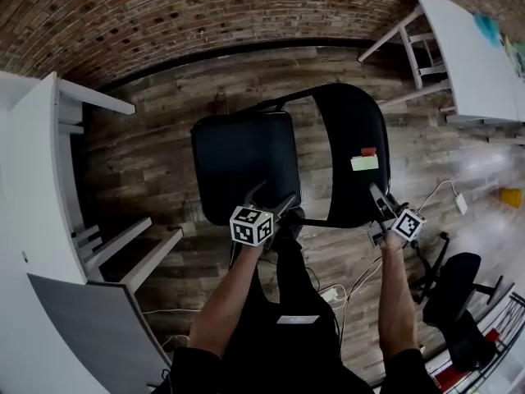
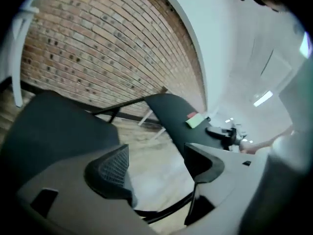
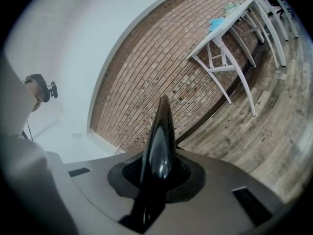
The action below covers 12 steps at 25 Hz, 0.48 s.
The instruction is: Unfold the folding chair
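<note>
Slippage worried us: right gripper (image 3: 157,173) pinched only the backrest (image 1: 349,130) rim, left gripper (image 2: 156,165) gaped empty; perhaps the seat (image 1: 242,154) could refold.

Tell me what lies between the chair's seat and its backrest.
Only wooden floor, seen in the head view through the gap between seat and backrest; a black frame tube bridges them at the far end.

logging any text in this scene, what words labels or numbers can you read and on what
No readable text in any view.
Green sticker on the chair backrest: no print can be made out, too small to tell.
Red sticker beside it: the same.
Marker cubes: black-and-white square patterns only, no letters or numbers.
</note>
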Motion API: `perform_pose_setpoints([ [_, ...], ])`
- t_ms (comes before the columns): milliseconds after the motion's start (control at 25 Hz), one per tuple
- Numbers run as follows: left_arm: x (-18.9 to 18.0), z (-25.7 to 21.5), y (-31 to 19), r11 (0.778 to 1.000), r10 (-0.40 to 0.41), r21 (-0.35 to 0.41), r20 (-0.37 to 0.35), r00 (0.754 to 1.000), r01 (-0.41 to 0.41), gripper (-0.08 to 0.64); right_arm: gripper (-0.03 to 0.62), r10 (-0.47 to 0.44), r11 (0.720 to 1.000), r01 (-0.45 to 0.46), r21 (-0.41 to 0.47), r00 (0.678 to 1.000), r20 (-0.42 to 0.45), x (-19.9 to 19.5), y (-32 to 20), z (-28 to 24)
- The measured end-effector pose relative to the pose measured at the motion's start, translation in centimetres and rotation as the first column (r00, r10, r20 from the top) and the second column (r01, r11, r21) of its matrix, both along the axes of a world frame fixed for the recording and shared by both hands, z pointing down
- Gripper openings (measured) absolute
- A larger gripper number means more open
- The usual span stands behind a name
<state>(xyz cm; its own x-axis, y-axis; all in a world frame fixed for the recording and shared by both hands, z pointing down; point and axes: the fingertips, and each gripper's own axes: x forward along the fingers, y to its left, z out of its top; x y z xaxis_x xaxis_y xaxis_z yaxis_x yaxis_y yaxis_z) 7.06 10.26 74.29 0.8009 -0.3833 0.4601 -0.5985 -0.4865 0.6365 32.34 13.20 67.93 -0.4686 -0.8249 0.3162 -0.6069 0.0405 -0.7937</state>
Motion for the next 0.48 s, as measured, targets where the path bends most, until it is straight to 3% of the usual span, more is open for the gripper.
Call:
perform_pose_setpoints([
  [80, 5.5, -2.5, 2.3, 0.992, 0.111, -0.038, -0.115, 0.987, -0.116, 0.376, 0.067, 0.003, 1.000, -0.003, -0.013, 1.000, -0.009, -0.5, 0.2, 0.1],
  [200, 11.3, -5.1, 5.0, 0.962, 0.256, -0.050, -0.189, 0.948, -0.270, 0.376, 0.067, 0.001, 1.000, -0.001, -0.010, 1.000, -0.014, -1.7, -0.1, -0.2],
  [320, 14.2, -6.2, 6.2, 0.945, 0.302, -0.066, -0.207, 0.931, -0.321, 0.376, 0.069, -0.003, 1.000, 0.002, -0.015, 1.000, -0.029, -2.4, 0.0, -0.2],
  [480, 14.9, -6.7, 6.6, 0.938, 0.316, -0.078, -0.215, 0.924, -0.338, 0.376, 0.069, -0.006, 1.000, 0.005, -0.018, 0.999, -0.044, -3.9, -0.1, -0.4],
])
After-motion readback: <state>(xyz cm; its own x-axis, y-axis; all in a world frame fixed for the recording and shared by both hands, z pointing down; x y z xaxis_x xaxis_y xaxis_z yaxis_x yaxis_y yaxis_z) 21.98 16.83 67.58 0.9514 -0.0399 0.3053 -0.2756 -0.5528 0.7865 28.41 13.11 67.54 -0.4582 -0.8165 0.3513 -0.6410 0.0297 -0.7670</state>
